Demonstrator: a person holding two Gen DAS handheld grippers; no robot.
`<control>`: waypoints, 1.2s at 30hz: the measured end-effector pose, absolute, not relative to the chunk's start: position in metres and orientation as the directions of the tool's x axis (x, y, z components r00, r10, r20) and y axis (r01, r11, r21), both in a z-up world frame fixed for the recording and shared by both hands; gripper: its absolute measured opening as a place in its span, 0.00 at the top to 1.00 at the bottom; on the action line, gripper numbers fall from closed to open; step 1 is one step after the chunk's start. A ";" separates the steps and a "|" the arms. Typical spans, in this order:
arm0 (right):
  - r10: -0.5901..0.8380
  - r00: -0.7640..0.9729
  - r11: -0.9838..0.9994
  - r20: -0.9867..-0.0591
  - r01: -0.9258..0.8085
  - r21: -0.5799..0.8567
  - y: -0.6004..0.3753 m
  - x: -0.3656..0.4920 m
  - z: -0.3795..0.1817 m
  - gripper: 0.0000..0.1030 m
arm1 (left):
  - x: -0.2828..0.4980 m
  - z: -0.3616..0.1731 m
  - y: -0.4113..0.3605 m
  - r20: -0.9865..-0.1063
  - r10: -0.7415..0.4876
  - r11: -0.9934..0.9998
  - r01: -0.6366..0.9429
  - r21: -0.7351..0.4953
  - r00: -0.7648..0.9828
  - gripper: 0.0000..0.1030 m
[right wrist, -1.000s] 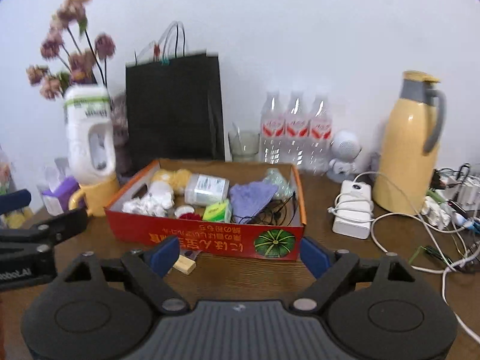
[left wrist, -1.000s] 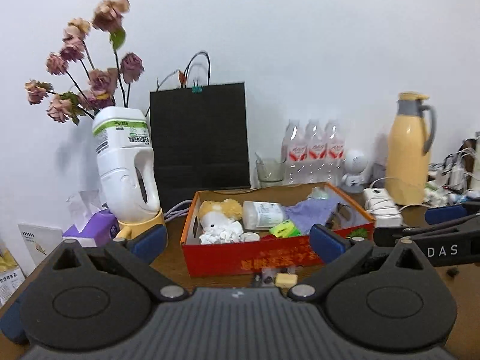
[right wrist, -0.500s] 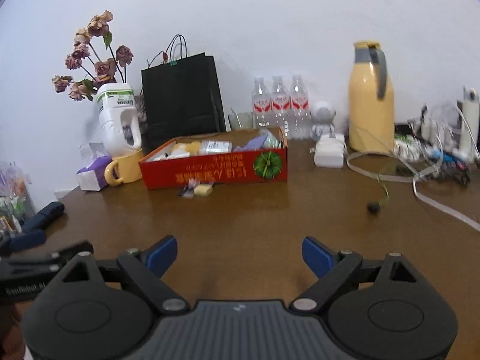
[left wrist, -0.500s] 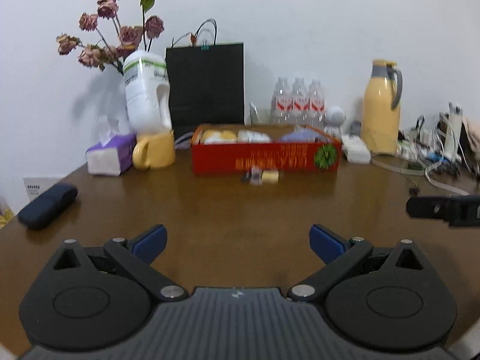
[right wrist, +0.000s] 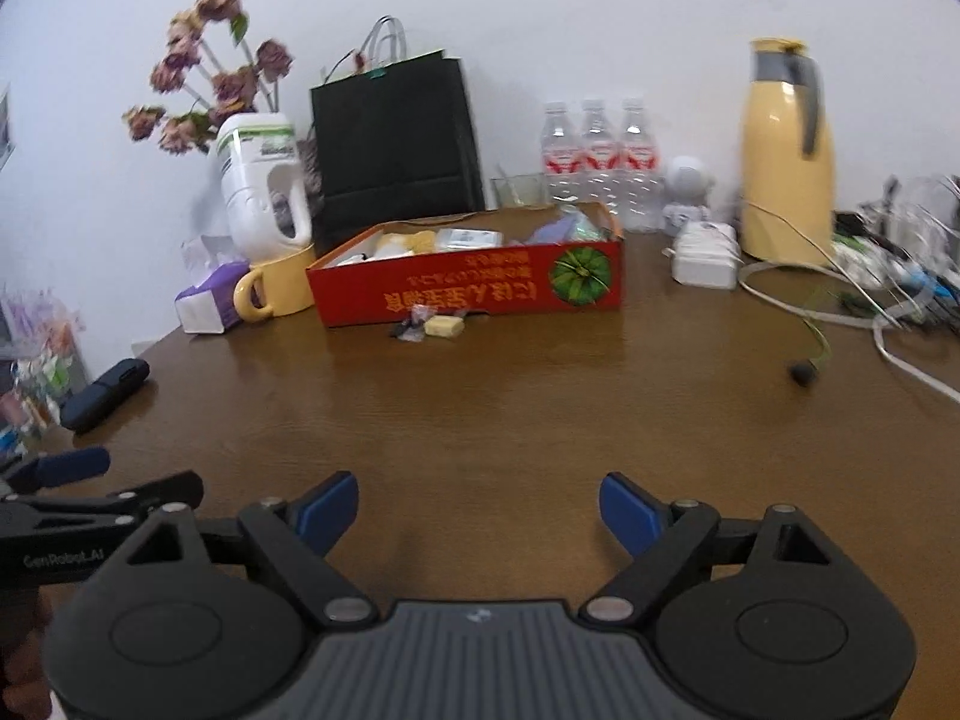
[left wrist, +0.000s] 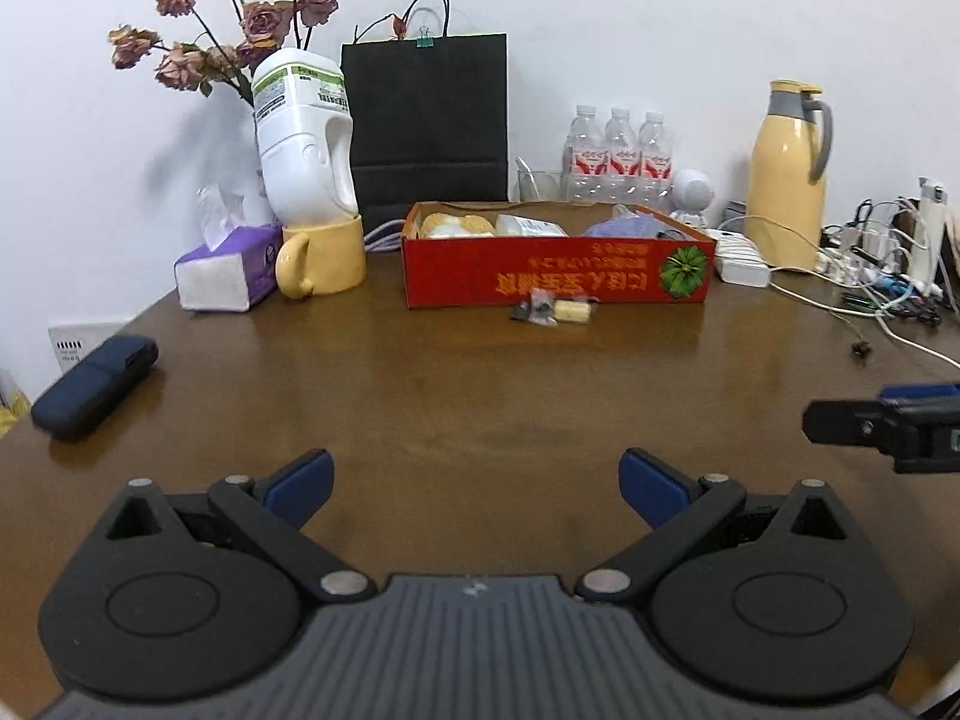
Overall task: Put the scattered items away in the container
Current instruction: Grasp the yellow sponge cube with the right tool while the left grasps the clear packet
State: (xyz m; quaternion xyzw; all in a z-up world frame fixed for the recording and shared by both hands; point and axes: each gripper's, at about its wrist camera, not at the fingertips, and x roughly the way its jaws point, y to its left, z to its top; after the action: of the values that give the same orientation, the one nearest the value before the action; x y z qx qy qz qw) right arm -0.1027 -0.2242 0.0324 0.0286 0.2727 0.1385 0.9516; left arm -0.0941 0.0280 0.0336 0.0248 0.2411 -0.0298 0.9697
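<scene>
The wooden tabletop [left wrist: 480, 396] is gleaming glossy, while the red cardboard box [left wrist: 558, 276] and black paper bag [left wrist: 426, 120] are looking matt.

Little writing is reading clearly here. On the side of the black left gripper [right wrist: 72, 516], where it is showing at the left edge of the right wrist view, pale letters are spelling "GenRobot.AI". The red cardboard box [left wrist: 558, 273], sitting toward the far edge of the brown wooden desk [left wrist: 480, 396], is carrying orange characters along its front wall, but they are standing upside down and blurring too much to make out; a green pumpkin picture is marking that wall's right end. The white plastic jug with a green-banded label [left wrist: 303, 138] and the three clear water bottles with red labels [left wrist: 618, 159] are bearing print too small to read.
</scene>
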 end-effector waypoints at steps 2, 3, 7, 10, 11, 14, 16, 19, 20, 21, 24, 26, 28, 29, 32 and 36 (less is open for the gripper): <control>0.287 0.815 0.956 -0.503 -0.273 0.103 -0.213 -0.078 0.037 0.22 | -0.075 0.037 0.030 -0.468 -0.054 0.996 0.081 0.037 0.882 0.00; 0.289 0.817 0.955 -0.498 -0.280 0.094 -0.208 -0.064 0.039 0.26 | -0.066 0.038 0.029 -0.469 -0.058 0.995 0.088 0.041 0.881 0.00; 0.328 0.789 0.944 -0.520 -0.299 0.141 -0.185 0.012 0.043 0.34 | -0.025 0.040 0.028 -0.474 -0.062 0.990 0.115 0.084 0.878 0.00; 0.344 0.740 0.938 -0.579 -0.300 0.174 -0.164 0.071 0.034 0.43 | -0.002 0.040 0.034 -0.485 -0.053 0.990 0.108 0.086 0.873 0.00; 0.335 0.728 0.941 -0.598 -0.294 0.170 -0.157 0.087 0.030 0.45 | 0.004 0.039 0.037 -0.489 -0.044 0.992 0.096 0.081 0.871 0.00; 0.271 0.714 0.959 -0.645 -0.257 0.119 -0.137 0.119 0.018 0.51 | 0.019 0.034 0.050 -0.521 -0.039 0.998 0.063 0.029 0.853 0.00; 0.265 0.708 0.959 -0.654 -0.261 0.106 -0.127 0.130 0.011 0.54 | 0.027 0.029 0.054 -0.536 -0.047 0.998 0.068 0.018 0.843 0.00; 0.272 0.702 0.956 -0.658 -0.274 0.103 -0.117 0.139 0.005 0.58 | 0.033 0.023 0.052 -0.542 -0.029 0.996 0.073 0.060 0.840 0.00; 0.265 0.707 0.958 -0.656 -0.271 0.096 -0.114 0.140 0.004 0.62 | 0.035 0.022 0.051 -0.541 -0.029 0.996 0.073 0.060 0.840 0.00; 0.263 0.711 0.959 -0.652 -0.268 0.094 -0.112 0.143 0.004 0.64 | 0.037 0.021 0.051 -0.542 -0.037 0.996 0.078 0.052 0.839 0.00; 0.259 0.722 0.961 -0.642 -0.262 0.094 -0.112 0.148 0.004 0.69 | 0.046 0.019 0.047 -0.549 -0.066 0.995 0.099 0.031 0.833 0.00; 0.252 0.725 0.959 -0.641 -0.276 0.066 -0.113 0.146 0.003 0.70 | 0.052 0.019 0.041 -0.544 -0.068 0.993 0.109 0.044 0.837 0.00; 0.225 0.737 0.959 -0.637 -0.281 0.014 -0.115 0.141 0.004 0.70 | 0.060 0.020 0.033 -0.535 -0.089 0.990 0.132 0.044 0.840 0.01; 0.222 0.739 0.960 -0.635 -0.281 0.009 -0.121 0.139 0.004 0.70 | 0.065 0.021 0.029 -0.531 -0.110 0.988 0.151 0.034 0.840 0.01; 0.235 0.754 0.963 -0.614 -0.266 0.041 -0.149 0.130 0.010 0.70 | 0.087 0.022 0.012 -0.539 -0.193 0.975 0.222 -0.011 0.820 0.11; 0.228 0.803 0.973 -0.551 -0.210 0.097 -0.195 0.122 0.023 0.70 | 0.124 0.014 -0.018 -0.551 -0.179 0.967 0.249 0.054 0.815 0.44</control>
State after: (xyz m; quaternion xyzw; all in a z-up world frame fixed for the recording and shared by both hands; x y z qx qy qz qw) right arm 0.1217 -0.1947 0.0227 0.0156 0.2921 0.1152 0.9493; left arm 0.1240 -0.0176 0.0140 0.0620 0.2827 -0.1125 0.9506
